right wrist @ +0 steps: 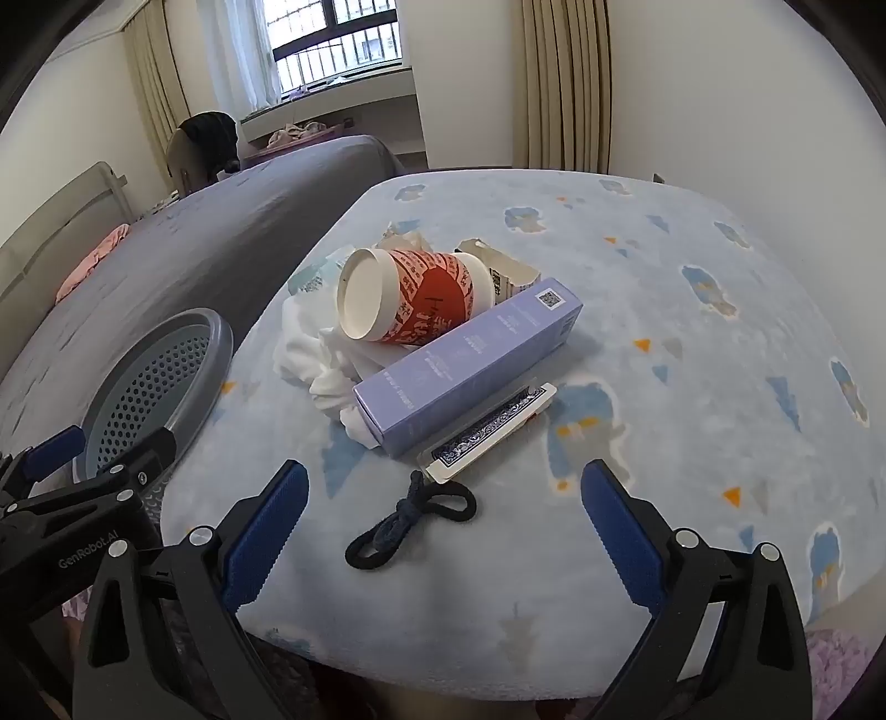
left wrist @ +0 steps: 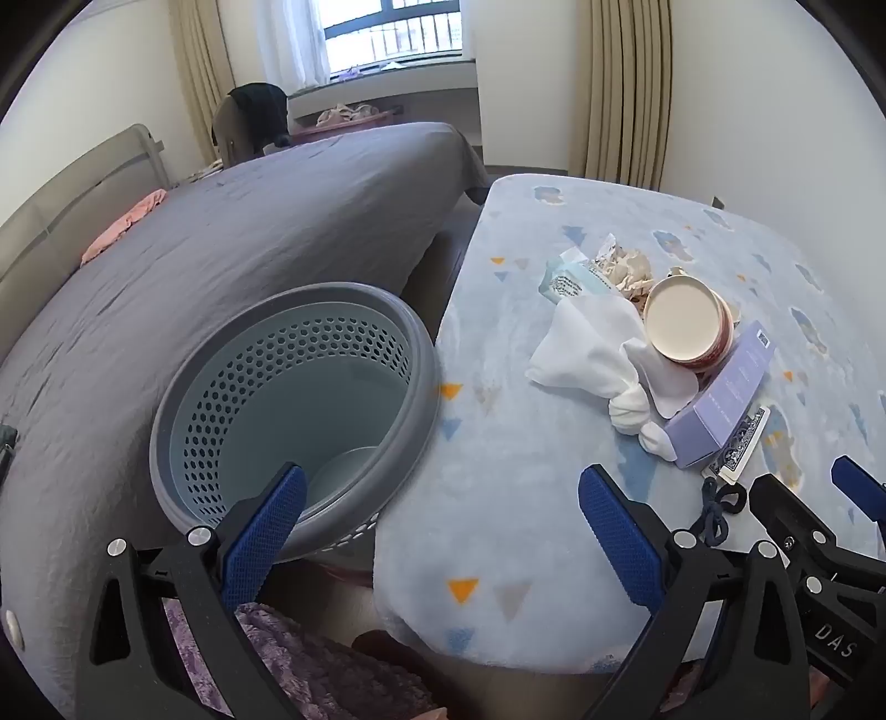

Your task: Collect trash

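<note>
A grey bed (left wrist: pixel 232 232) fills the left of the frame, a pink cloth (left wrist: pixel 124 227) near its headboard (left wrist: pixel 72 188). At the top, a barred window (left wrist: pixel 393 27) with curtains (left wrist: pixel 626 88) to the right. Upper left, perhaps a chair (left wrist: pixel 249 122) draped in something dark.

Print on purple box (right wrist: pixel 465 365) too small to read; crumpled paper (left wrist: pixel 626 268) half hidden behind cup (left wrist: pixel 686 327); basket (right wrist: pixel 160 382) partly blocked.
</note>
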`<state>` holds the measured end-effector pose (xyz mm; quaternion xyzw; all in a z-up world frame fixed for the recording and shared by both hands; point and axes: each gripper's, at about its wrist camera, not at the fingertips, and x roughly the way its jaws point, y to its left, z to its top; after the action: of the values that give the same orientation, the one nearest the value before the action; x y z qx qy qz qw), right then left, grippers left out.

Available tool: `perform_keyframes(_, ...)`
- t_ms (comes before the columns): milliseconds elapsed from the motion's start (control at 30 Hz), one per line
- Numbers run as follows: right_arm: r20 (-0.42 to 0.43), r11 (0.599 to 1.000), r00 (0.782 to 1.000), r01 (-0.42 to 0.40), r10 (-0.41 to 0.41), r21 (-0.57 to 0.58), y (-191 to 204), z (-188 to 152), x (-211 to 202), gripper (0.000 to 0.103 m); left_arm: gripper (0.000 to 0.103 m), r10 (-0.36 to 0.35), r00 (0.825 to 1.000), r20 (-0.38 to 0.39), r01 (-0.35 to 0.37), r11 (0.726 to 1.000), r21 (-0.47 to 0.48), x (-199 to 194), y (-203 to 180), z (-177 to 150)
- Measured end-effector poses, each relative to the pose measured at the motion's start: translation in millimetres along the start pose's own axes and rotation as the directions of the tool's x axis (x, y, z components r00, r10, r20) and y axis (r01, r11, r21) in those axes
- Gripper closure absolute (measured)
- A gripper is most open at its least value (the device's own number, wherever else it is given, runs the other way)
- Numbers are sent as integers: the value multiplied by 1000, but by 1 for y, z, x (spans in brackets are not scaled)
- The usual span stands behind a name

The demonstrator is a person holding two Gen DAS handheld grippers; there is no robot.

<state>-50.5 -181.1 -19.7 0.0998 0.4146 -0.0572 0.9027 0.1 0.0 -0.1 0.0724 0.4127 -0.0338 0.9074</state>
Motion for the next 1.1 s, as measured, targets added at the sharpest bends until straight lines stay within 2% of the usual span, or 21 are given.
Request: perform_keyframes(1100, 4, 1000, 1000, -7, 7, 7, -2, 1, -1, 9, 6, 1, 1000, -5, -1, 1000, 5, 4, -3, -5)
